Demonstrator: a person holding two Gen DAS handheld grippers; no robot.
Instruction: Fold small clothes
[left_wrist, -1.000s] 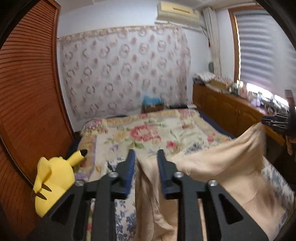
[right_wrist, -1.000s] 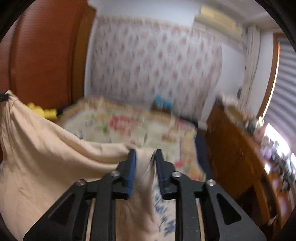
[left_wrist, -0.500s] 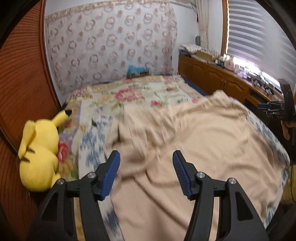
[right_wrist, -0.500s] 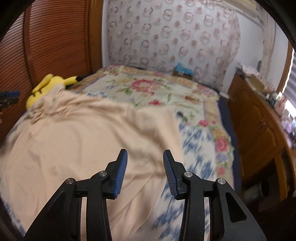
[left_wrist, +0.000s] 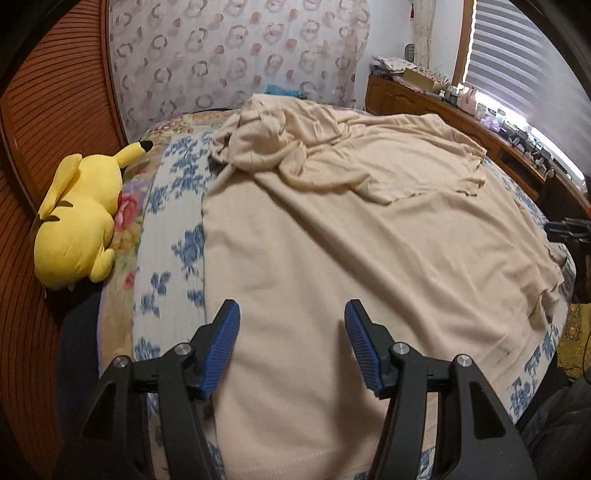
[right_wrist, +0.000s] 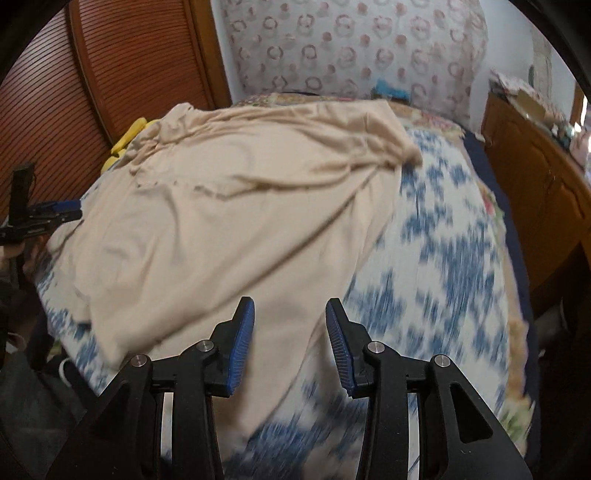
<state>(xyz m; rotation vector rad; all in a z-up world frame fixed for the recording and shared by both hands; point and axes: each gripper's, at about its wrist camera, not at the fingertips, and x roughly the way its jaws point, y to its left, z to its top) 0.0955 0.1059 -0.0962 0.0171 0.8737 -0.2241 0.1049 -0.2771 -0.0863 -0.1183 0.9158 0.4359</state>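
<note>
A beige garment (left_wrist: 351, 229) lies spread over the bed, bunched and wrinkled at its far end (left_wrist: 266, 144). My left gripper (left_wrist: 291, 317) is open and empty, hovering over the garment's near left edge. In the right wrist view the same garment (right_wrist: 229, 206) covers the left half of the bed. My right gripper (right_wrist: 290, 314) is open and empty above the garment's near right edge. The left gripper also shows at the left border of the right wrist view (right_wrist: 55, 210), and the right gripper at the right border of the left wrist view (left_wrist: 569, 230).
The bed has a blue-and-white floral quilt (left_wrist: 173, 236). A yellow plush toy (left_wrist: 79, 218) sits at its left side by a slatted wooden door (left_wrist: 48, 110). A wooden dresser (right_wrist: 535, 162) with clutter runs along the right wall under a window.
Both grippers let go of the lifted garment and opened. The garment dropped flat onto the bed, and both grippers tilted down over its near edge.
</note>
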